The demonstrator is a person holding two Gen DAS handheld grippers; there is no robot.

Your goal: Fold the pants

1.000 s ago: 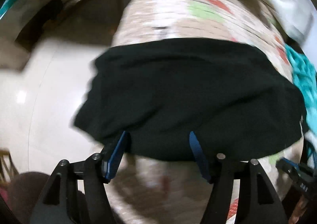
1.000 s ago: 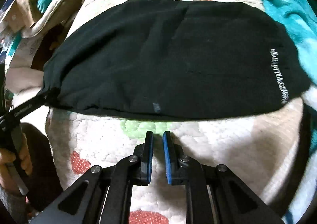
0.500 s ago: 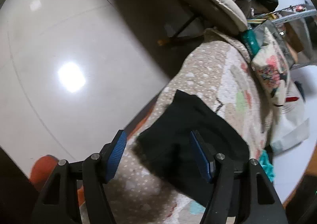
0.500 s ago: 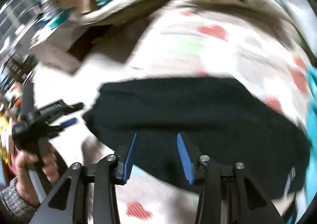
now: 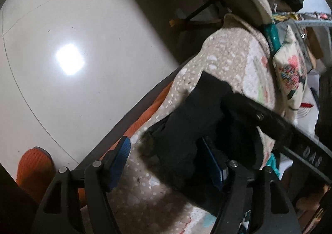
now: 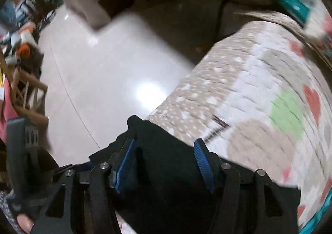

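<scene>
1. The black pants (image 5: 199,122) lie folded on a quilt (image 5: 234,62) printed with hearts and pale dots, with one corner of the dark cloth close to the quilt's edge above the glossy tiled floor (image 5: 62,64).

2. The left gripper (image 5: 168,159) points down at that end of the pants. Its fingers (image 5: 122,157) stand apart and have just been opening a little wider. The left blue pad sits over the dotted quilt, clear of the cloth; the right pad is at the edge of the black cloth, and whether it touches cannot be told. The fingers do not pinch the pants.

3. The right gripper (image 6: 165,163) hangs over the same corner of the pants (image 6: 164,147), seen from its own camera. Its fingers (image 6: 202,159) have just been opening from nearly closed and now stand well apart, with black cloth showing between them and neither pad clamped on it.

4. In the left wrist view the other gripper's black arm crosses over the pants from the right.

5. In the right wrist view a hand (image 6: 22,221) in a grey knitted sleeve (image 6: 6,209) holds the other gripper's handle at the lower left.

6. An orange slipper (image 5: 33,169) rests on the floor beside the bed, and a flowered pillow (image 5: 290,70) lies at the quilt's far side.
</scene>
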